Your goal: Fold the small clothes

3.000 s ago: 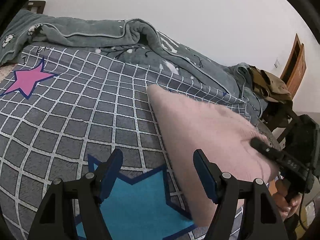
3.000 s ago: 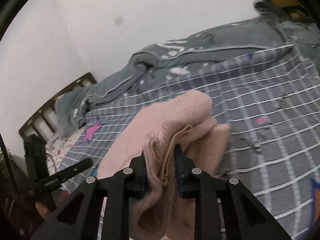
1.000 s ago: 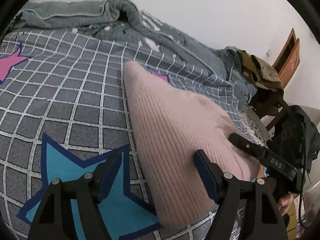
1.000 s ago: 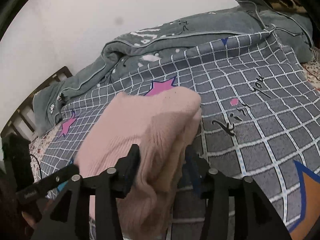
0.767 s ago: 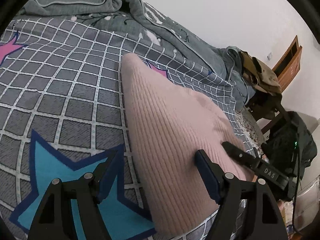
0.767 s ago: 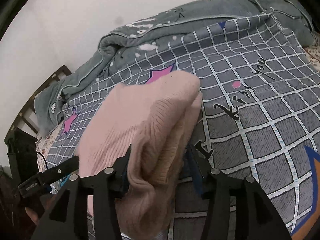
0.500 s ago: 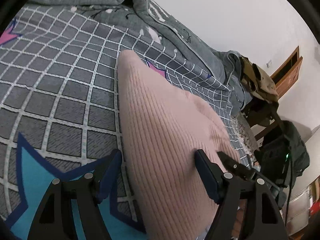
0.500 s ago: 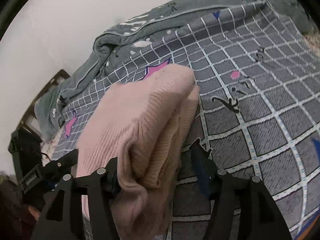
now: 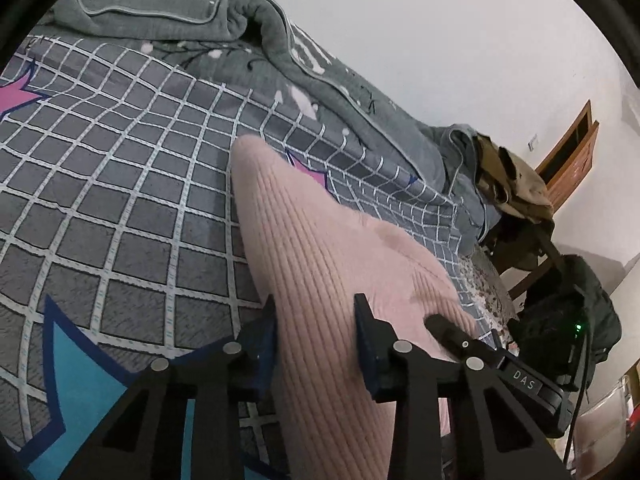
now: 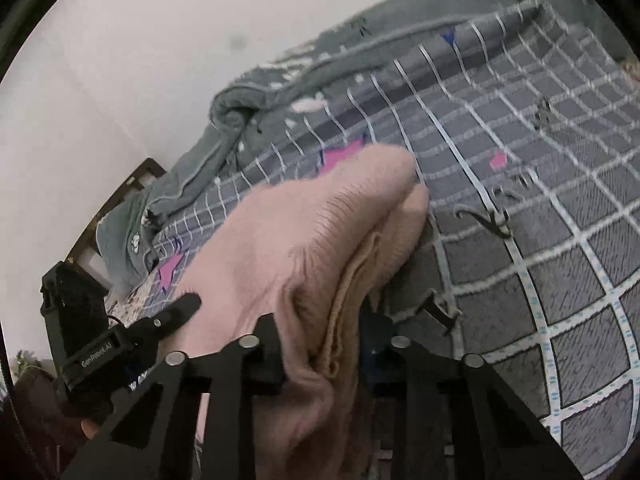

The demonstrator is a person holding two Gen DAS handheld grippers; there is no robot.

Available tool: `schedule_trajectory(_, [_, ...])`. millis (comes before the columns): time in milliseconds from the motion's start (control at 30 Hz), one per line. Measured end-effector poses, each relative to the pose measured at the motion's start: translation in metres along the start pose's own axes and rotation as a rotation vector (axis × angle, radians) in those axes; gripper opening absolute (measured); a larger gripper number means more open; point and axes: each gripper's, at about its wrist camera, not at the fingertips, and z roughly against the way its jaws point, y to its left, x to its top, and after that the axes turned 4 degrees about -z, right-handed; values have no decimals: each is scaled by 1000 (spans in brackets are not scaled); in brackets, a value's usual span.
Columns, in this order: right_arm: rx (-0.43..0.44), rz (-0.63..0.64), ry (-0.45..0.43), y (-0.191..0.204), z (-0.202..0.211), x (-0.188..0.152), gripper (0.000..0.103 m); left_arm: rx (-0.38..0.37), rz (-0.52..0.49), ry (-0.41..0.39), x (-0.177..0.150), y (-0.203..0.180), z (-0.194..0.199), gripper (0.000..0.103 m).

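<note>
Left wrist view first: my left gripper (image 9: 316, 322) has its two fingers closed in around the near edge of the pink knit garment (image 9: 320, 256), ribbed fabric filling the gap between them, so I read that as a pinch on the cloth. The garment lies on the grey checked bedspread (image 9: 132, 200), running away from me toward the rumpled grey blanket (image 9: 320, 80) at the far side. To the right of the garment I can see the other gripper's black finger poking in at its edge. Beyond the garment's far right, off the bed, there's a chair heaped with clothes (image 9: 508, 184). Now the right wrist view: my right gripper (image 10: 320, 332) has its fingers drawn in on a thick bunch of the same pink garment (image 10: 304, 232), several layers stacked between them, so I call that a pinch on the folded edge. Left of the garment, the left gripper reaches in. My judgement on progress: the garment looks doubled over at least once, layers showing at the right-hand edge, but it sits humped and bunched, not a flat neat packet, so smoothing or another fold and a clean set-down seem left. Counting: one pink garment, two grippers, one blanket, one bedspread. I see no other small clothes waiting on the bed.
</note>
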Motion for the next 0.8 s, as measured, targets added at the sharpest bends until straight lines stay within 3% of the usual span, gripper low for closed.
schedule_trajectory(200, [108, 41, -45, 30, 2, -3, 20, -12, 28, -20, 2, 17, 17, 27])
schedule_trajectory(400, [87, 105, -54, 52, 1, -7, 21, 27, -28, -40, -1, 16, 30, 15])
schedule_trajectory(567, [35, 60, -12, 32, 3, 2, 26, 8, -27, -33, -2, 19, 31, 15])
schedule_trajectory(633, [0, 54, 7, 24, 3, 3, 30, 14, -31, -19, -1, 17, 27, 18])
schedule_trajectory(800, [-100, 62, 44, 13, -1, 2, 44, 24, -16, 13, -2, 18, 15, 50])
